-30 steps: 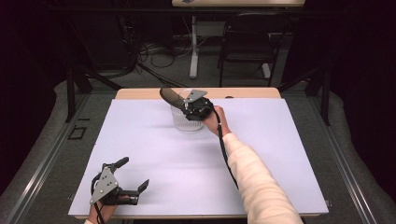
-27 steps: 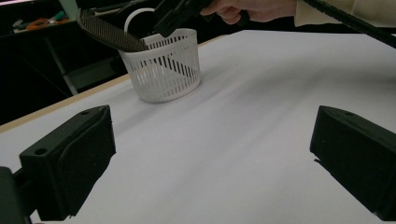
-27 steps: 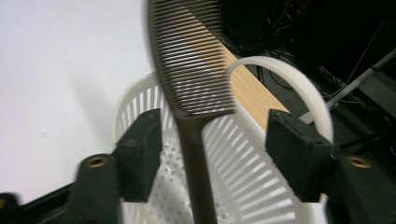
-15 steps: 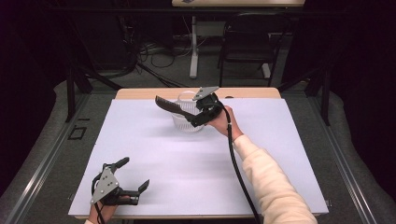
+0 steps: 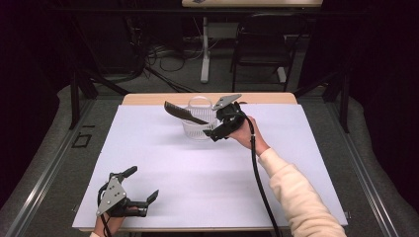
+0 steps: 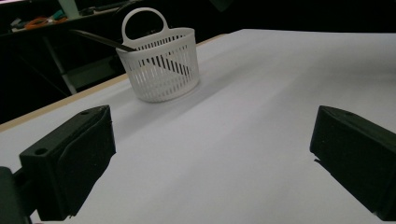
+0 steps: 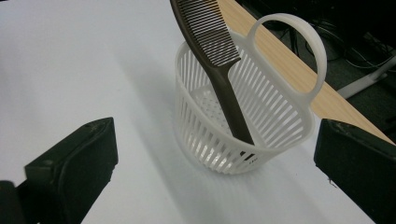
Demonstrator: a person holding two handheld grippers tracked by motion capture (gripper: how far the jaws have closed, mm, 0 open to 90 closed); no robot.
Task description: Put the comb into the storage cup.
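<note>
My right gripper (image 5: 217,129) hangs just beside the right of the small white slotted plastic basket (image 5: 198,124), at the far middle of the white sheet covering the table (image 5: 296,163). Its jaws have just been opening and now stand spread as wide as they go, with nothing between them and no pad touching anything. Looking along those jaws in the right gripper view, the basket (image 7: 243,126) sits in the gap ahead of them, clear of both pads. The dark brown plastic comb (image 5: 184,112) stands in the basket handle-down and leans steeply, its toothed end sticking out over the rim toward the far left; in the right gripper view the comb (image 7: 219,65) has its handle against the inner wall of the basket and its teeth well above the rim. The basket's loop handle (image 7: 299,51) rises on its far side, near the bare wooden edge of the table (image 5: 148,98). My left gripper (image 5: 132,196) rests low at the near left corner of the sheet, well apart from the basket. Its jaws are also wide open and hold nothing, and in the left gripper view the basket (image 6: 161,65) with the comb (image 6: 100,39) shows far off beyond them.
</note>
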